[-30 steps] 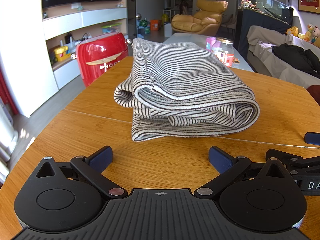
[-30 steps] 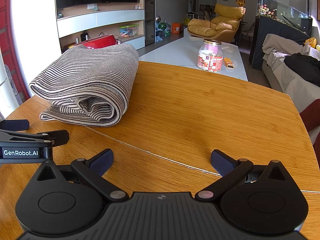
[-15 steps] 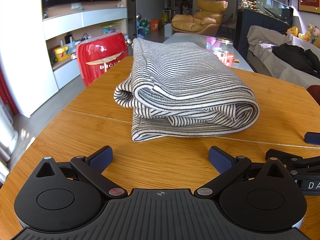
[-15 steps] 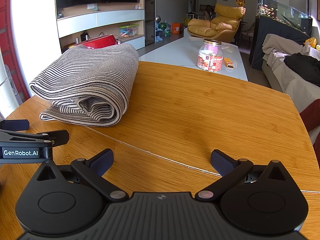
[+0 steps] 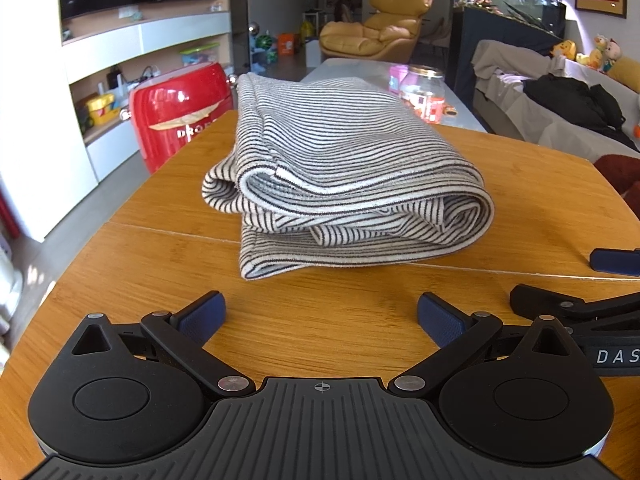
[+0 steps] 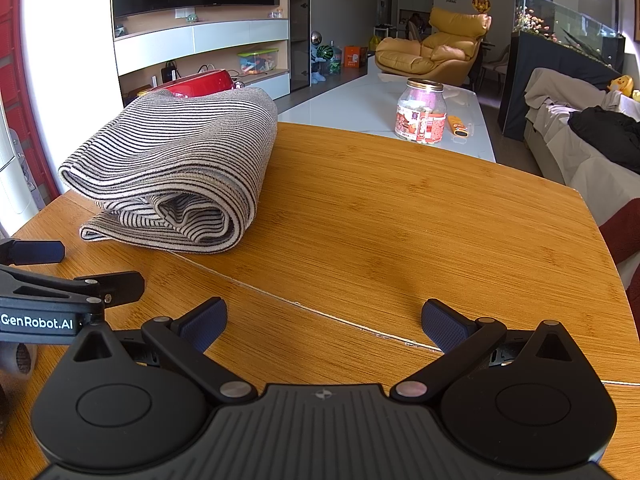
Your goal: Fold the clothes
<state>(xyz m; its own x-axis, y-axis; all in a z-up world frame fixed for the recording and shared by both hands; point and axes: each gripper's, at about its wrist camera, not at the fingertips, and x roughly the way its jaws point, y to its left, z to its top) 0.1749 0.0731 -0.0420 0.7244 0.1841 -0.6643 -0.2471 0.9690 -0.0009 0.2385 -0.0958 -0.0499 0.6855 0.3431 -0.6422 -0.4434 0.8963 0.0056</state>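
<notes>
Striped garment [image 5: 344, 172] folded on table [image 5: 520, 208], long axis away from both wide-apart tools

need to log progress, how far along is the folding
Done, by the look of it: the striped garment lies on the wooden table as a compact bundle of several folded layers. In hand: nothing. The left gripper and right gripper are both open and empty, short of the cloth. Left: no other clothing shows on the table, so perhaps only tidying the loose bottom edge.
</notes>
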